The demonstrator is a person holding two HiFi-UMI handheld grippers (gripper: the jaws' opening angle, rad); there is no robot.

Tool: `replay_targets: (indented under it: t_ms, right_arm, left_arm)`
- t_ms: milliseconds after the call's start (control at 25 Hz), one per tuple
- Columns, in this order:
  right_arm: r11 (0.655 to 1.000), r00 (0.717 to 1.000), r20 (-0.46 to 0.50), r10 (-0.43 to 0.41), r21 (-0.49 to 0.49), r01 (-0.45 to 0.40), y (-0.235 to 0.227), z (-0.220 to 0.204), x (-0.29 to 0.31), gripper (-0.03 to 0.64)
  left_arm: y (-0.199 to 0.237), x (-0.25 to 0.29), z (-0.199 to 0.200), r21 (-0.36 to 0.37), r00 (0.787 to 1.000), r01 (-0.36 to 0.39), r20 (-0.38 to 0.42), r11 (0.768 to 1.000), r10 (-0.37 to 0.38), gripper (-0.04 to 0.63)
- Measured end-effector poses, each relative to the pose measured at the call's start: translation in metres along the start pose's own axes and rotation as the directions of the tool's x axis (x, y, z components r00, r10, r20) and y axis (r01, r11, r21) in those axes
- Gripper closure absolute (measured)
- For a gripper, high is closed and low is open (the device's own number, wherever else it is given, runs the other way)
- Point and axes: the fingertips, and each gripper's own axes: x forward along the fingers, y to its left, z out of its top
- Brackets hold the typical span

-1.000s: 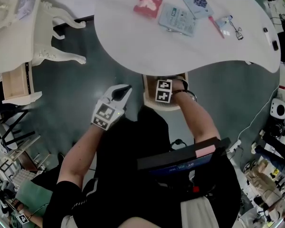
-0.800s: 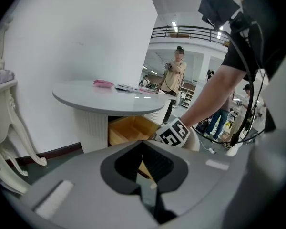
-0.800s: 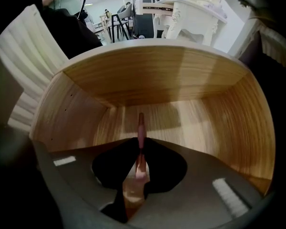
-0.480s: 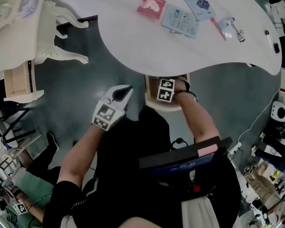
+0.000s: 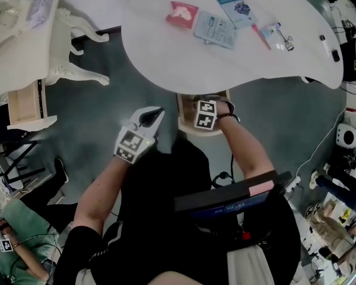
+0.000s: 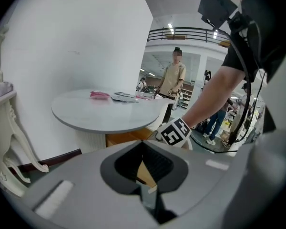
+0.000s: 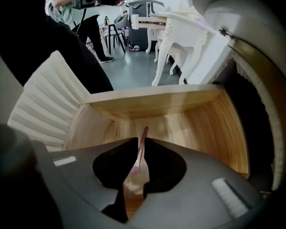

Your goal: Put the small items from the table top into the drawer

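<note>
Under the round white table, the open wooden drawer lies directly below the right gripper, clamped on 1 slim pink stick pointing lengthwise into it. The left gripper hangs closed and empty alongside, and packets lie on the table top.

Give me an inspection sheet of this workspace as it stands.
Surface: white table, items grouped at its far side.
Job's things: red packet, grey-blue packet, teal packet and eyelash curler on the table; wooden drawer open below it.
Clutter: small black object at the table's right edge.
Tongs: right tongs shut on a slim pink stick over the drawer; left tongs shut, empty.
Cables: white cable on the floor.
Surroundings: ornate white furniture; bystander.
</note>
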Motion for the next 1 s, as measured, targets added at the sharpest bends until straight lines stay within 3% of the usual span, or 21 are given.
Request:
replay_targets:
  t_ms: [320, 560, 800, 1000]
  right_arm:
    - [0.999, 0.998, 0.052, -0.041, -0.015, 0.042, 0.004, 0.018, -0.049, 0.614]
    - [0.992, 0.986, 0.12, -0.119, 0.055, 0.113, -0.002, 0.031, -0.098, 0.614]
    - [0.962, 0.946, 0.236, -0.221, 0.214, 0.171, -0.012, 0.051, -0.159, 0.614]
    - [0.91, 0.89, 0.309, -0.334, 0.353, 0.219, -0.025, 0.064, -0.21, 0.614]
  left_arm:
    - [-0.013, -0.017, 0.033, 0.021, 0.999, -0.001, 0.034, 1.0, 0.0, 0.595]
    - [-0.018, -0.032, 0.066, 0.031, 0.997, -0.008, 0.081, 0.999, 0.005, 0.595]
    - [-0.024, -0.048, 0.098, 0.053, 0.992, -0.01, 0.123, 0.999, 0.003, 0.595]
    - [-0.022, -0.064, 0.125, 0.038, 0.985, -0.027, 0.17, 0.999, 0.02, 0.595]
